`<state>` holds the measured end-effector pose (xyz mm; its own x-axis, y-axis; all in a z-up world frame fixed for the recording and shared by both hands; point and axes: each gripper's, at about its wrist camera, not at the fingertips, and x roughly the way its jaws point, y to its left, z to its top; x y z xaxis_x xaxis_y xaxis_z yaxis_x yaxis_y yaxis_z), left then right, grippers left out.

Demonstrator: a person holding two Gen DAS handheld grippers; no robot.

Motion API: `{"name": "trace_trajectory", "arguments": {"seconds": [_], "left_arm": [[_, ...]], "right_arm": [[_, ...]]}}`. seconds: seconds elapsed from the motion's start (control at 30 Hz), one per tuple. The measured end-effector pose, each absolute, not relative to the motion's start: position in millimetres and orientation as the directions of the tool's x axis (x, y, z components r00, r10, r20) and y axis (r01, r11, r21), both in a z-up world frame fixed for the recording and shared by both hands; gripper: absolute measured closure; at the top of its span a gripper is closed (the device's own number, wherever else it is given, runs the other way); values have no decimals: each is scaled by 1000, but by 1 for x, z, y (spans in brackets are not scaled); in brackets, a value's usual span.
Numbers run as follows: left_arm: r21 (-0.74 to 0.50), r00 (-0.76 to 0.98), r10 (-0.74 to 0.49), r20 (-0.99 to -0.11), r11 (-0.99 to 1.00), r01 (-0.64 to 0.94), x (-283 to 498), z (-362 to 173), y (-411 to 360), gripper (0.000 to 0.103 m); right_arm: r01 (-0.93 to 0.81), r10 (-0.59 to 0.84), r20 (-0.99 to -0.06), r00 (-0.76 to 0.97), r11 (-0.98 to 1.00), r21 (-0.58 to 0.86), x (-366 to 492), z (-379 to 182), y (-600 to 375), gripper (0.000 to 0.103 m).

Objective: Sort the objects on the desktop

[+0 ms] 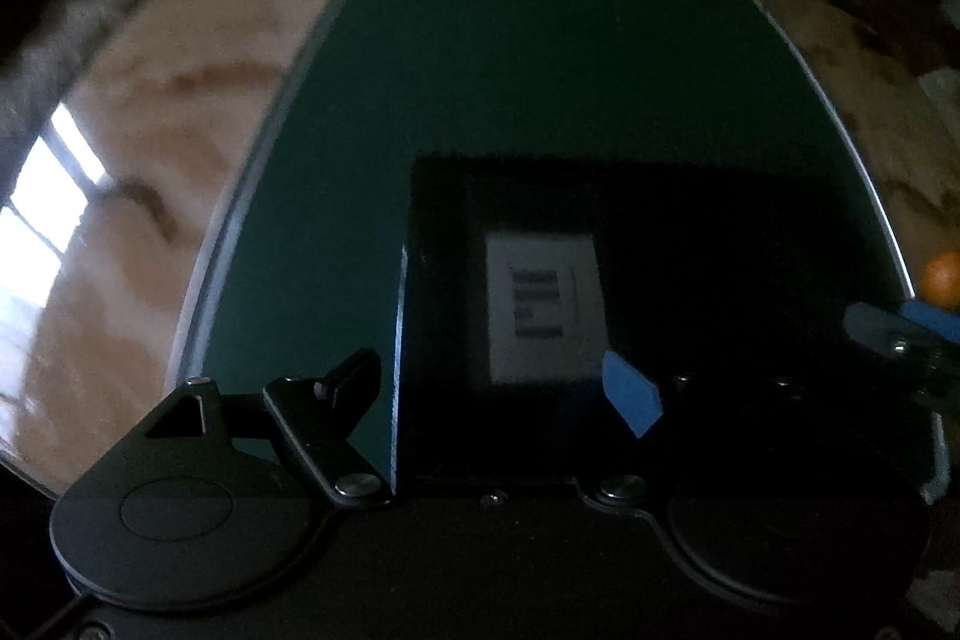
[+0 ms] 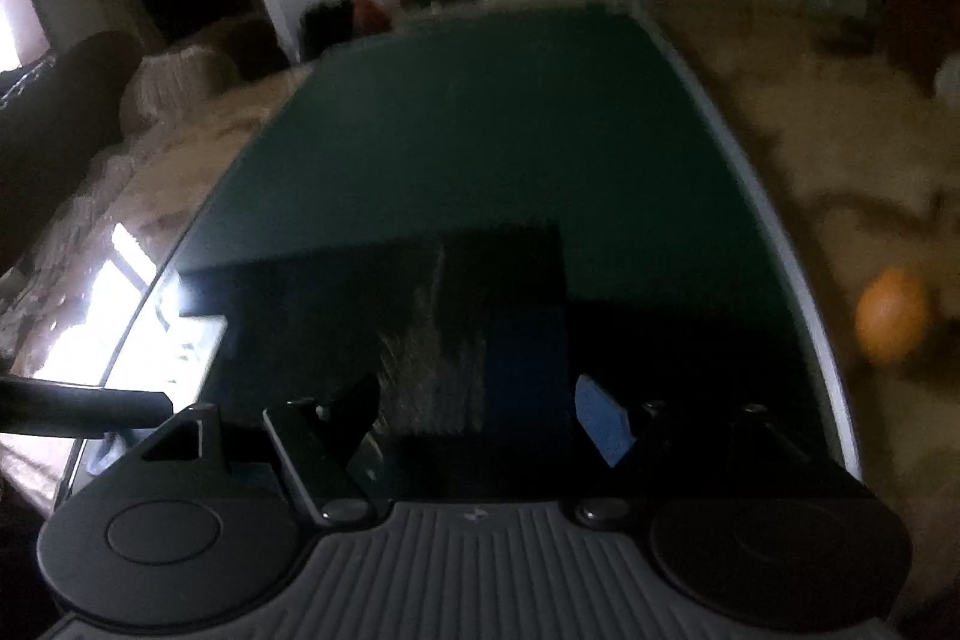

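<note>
A large black flat case (image 1: 690, 232) with a white label (image 1: 543, 307) lies on the green mat (image 1: 540, 58) on the table. My left gripper (image 1: 492, 388) is open, its fingers straddling the case's near left edge, just above it. My right gripper (image 2: 480, 412) is open over the same black case (image 2: 312, 304), above a scuffed grey patch and a blue area on it. A round orange fruit (image 2: 891, 316) lies off the mat at the right; it also shows in the left wrist view (image 1: 942, 277). The views are dark and blurred.
The mat lies on a glossy brown marbled tabletop (image 1: 180, 112). The right gripper's blue-tipped finger (image 1: 900, 322) enters the left wrist view at the right. A black bar (image 2: 84, 403) crosses the right wrist view's left edge. Room furniture lies beyond the table.
</note>
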<state>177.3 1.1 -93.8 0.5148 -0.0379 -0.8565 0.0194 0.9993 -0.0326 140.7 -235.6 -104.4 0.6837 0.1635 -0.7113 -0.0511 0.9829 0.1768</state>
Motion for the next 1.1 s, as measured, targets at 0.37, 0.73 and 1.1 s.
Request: {"name": "trace_trajectory", "arguments": {"seconds": [0.37, 0.73, 1.1], "left_arm": [[85, 544, 50, -838, 996, 40, 169, -99, -39, 16], [37, 492, 23, -870, 999, 17, 169, -112, -35, 13], [89, 482, 133, -866, 990, -113, 107, -76, -6, 3]], "right_arm": [[-116, 156, -744, 650, 988, 106, 135, -116, -194, 32], [-120, 133, -759, 638, 990, 72, 138, -121, -194, 23], [24, 104, -738, 667, 987, 161, 80, -86, -210, 0]]}}
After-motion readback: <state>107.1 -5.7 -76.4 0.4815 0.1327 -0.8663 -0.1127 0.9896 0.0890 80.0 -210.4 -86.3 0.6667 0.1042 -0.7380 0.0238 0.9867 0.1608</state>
